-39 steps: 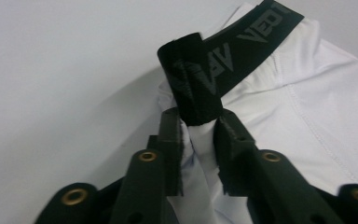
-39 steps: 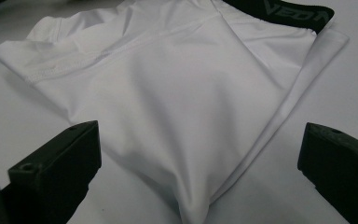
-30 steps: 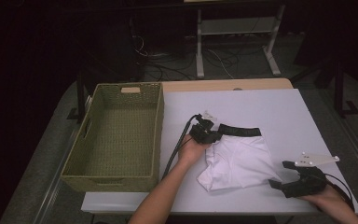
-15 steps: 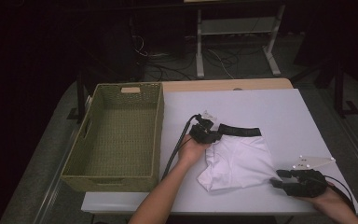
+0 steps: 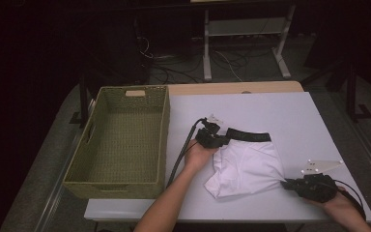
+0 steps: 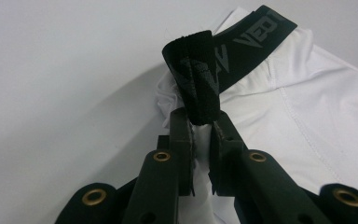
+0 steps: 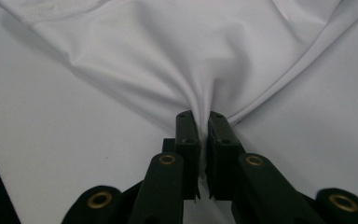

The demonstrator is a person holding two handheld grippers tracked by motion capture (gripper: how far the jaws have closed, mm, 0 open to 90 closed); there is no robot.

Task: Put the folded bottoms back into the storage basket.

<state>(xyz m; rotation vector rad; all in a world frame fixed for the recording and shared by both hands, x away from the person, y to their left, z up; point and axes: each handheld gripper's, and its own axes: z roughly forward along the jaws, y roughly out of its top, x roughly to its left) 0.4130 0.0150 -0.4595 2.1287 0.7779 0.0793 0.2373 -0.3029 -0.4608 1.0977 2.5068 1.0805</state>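
My left fingers (image 6: 200,128) are clenching the black waistband (image 6: 200,74) of the white underwear (image 5: 246,166), bunching it into an upright fold right at my fingertips. My right fingers (image 7: 203,123) have just been closing, and they are now pinching a corner of the white cloth, which is puckering into creases that are fanning away from my fingertips.

The tabletop (image 5: 280,111) is carrying everything, and the woven basket (image 5: 121,140) is sitting out beyond my left gripper (image 5: 211,137), away from the cloth. The garment is lying between my two sets of fingers, so its long axis is running from my left fingertips diagonally across to my right gripper (image 5: 290,183). My left hand is nearer the basket, so I am judging that any carry toward it will be led from that side, with my right fingers trailing and keeping the cloth taut.

The underwear is looking loosely folded and rumpled: smooth, stretchy white fabric with stitched seams, and a broad black elastic band with grey lettering running along the edge next to my left fingers.
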